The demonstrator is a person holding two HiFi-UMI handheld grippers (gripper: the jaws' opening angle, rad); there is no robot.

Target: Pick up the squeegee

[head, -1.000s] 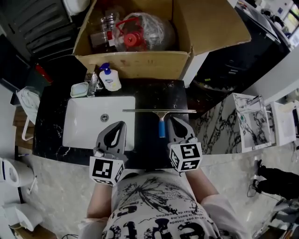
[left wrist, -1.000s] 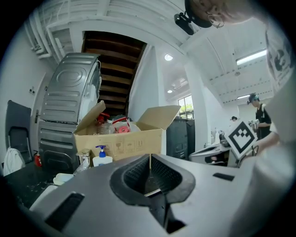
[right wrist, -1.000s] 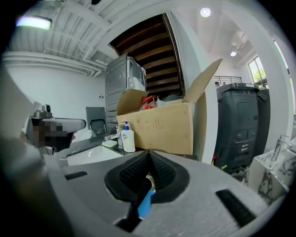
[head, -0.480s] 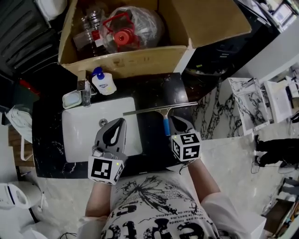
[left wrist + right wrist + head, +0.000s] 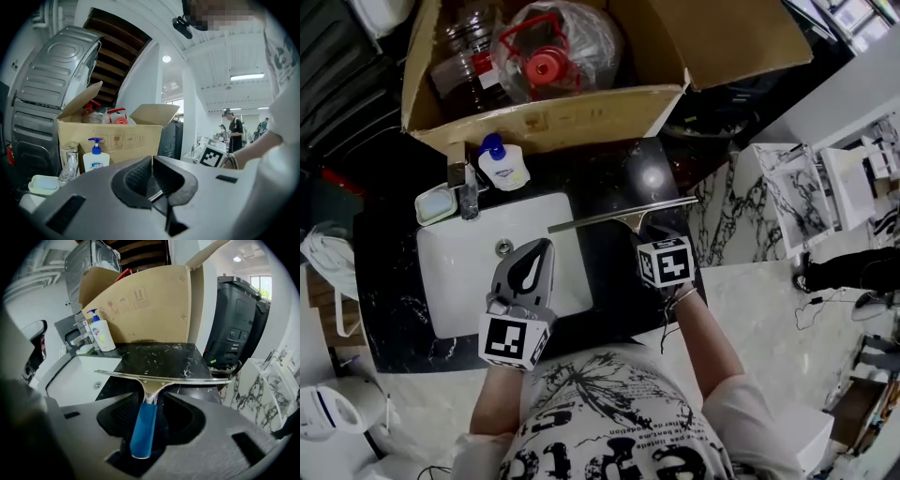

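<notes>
Right gripper [image 5: 652, 236] points steeply down over the near right of the black counter [image 5: 628, 173]. Its jaws are opening, and the squeegee [image 5: 619, 216] has its blue handle lying lengthwise between them with a gap on each side, so the pads are not pressing it. In the right gripper view the handle [image 5: 144, 427] runs back into the throat of the right gripper [image 5: 152, 397]. The metal blade lies crosswise just past the jaw tips. The blade's left end reaches over the right rim of the white sink [image 5: 450, 281]; its right end comes out to about the counter's right edge. Ahead of the blade there is bare counter as far as the wall of the cardboard box [image 5: 544, 117]. A black bin [image 5: 239, 329] stands off the counter, ahead and to the right. Left gripper [image 5: 534, 253] sits beside the right one, well apart from it, over the sink's near right part and pointing roughly level. Its jaws are together with nothing gripped [image 5: 152, 161]. Ahead and to the left of it, at the sink's far rim, are a faucet [image 5: 467, 192], a soap bottle [image 5: 502, 164] and a soap dish [image 5: 436, 203], all close up against the box. The sink basin under the left gripper is open.
</notes>
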